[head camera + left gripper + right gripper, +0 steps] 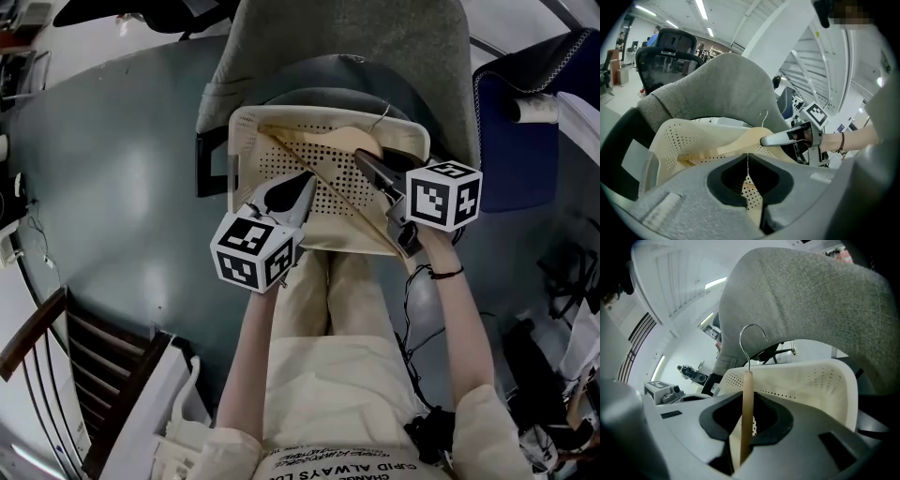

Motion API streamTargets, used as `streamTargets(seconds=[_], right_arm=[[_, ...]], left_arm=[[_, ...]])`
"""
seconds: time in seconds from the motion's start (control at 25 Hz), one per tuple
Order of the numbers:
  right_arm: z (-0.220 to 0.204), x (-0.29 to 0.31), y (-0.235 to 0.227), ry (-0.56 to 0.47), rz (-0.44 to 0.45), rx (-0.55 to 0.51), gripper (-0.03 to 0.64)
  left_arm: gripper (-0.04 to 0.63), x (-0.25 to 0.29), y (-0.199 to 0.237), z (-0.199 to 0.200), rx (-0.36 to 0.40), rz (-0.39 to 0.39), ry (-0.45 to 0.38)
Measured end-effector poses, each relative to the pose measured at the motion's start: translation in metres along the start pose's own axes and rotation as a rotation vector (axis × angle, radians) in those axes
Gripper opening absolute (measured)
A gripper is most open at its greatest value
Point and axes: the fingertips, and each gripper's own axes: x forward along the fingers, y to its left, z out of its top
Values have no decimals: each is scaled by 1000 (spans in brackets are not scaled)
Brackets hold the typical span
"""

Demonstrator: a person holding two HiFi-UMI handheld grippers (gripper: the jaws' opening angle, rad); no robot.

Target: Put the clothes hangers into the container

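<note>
Wooden hanger (330, 190) is the only one in view, and it's not released yet. Right gripper (364, 161) has its fingers (380, 173) narrow and clamped on the hanger's neck. The right gripper view shows the wood (747, 413) standing straight up between them, with the wire hook (740, 342) on top.

Left gripper (307, 180): fingers (289, 195) are closed together. The left gripper view shows nothing pinched at the tips (747, 159), only the basket seen past them. From the head view the tips sit right by the hanger's long bar; can't tell if they touch it.

Position: the cream perforated basket (246, 159) sits on the seat of a grey chair (356, 56). The hanger lies across the basket's opening, with the curved shoulder toward the far wall and the bar running diagonally from far left to near right. The near-right end looks to ride over the near rim instead of sitting inside. Whether any part rests on the basket floor is unclear.

Status, my read:
- Done: hanger picked up and brought over the basket, partly inside.
- Left: get the near-right end inside the rim, set it down, open the right fingers.
- No other hangers visible in or out of the basket, so can't say how many remain.

Risk: the bar end catches on the rim and the hanger ends up propped half out.
</note>
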Motion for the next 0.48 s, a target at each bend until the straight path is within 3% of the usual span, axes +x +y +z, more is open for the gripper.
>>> streamTargets(seconds=[0.48], right_arm=[[-4,3,-27,21,-180,-11,87]], left_arm=[[23,10,-3,-9,4,-9,36]])
